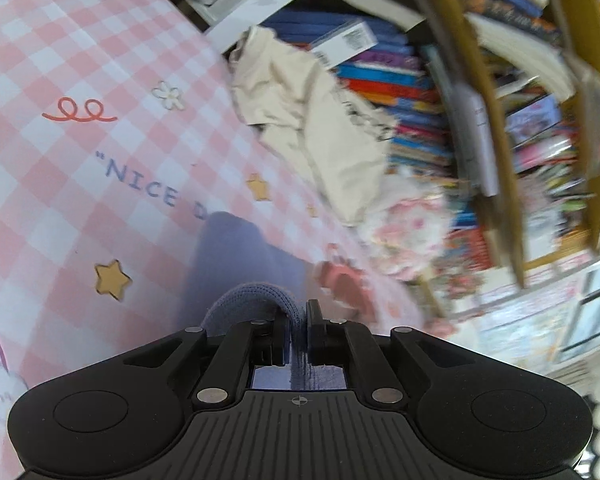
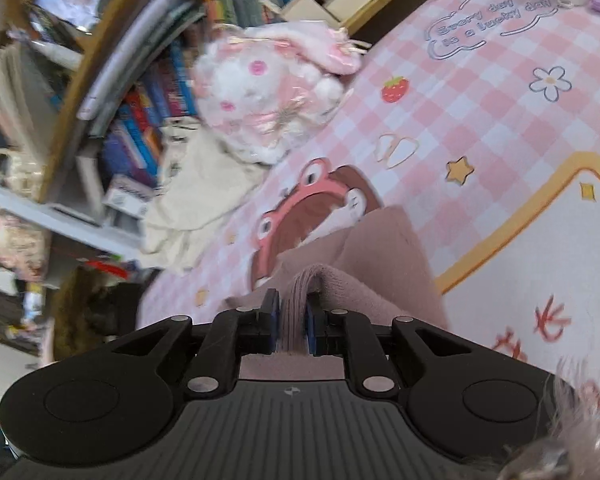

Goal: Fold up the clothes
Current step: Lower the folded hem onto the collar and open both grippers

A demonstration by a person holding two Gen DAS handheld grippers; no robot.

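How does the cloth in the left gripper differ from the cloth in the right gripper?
The left gripper pinches a blue-purple knitted edge with visible ribbing. The right gripper pinches a dusty pink knitted edge, its cloth draping wider across the checked mat. Both are clamped between closed jaws.

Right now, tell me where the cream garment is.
The cream garment lies crumpled at the far edge of the pink checked mat, against the bookshelf, beside the pink plush toy.
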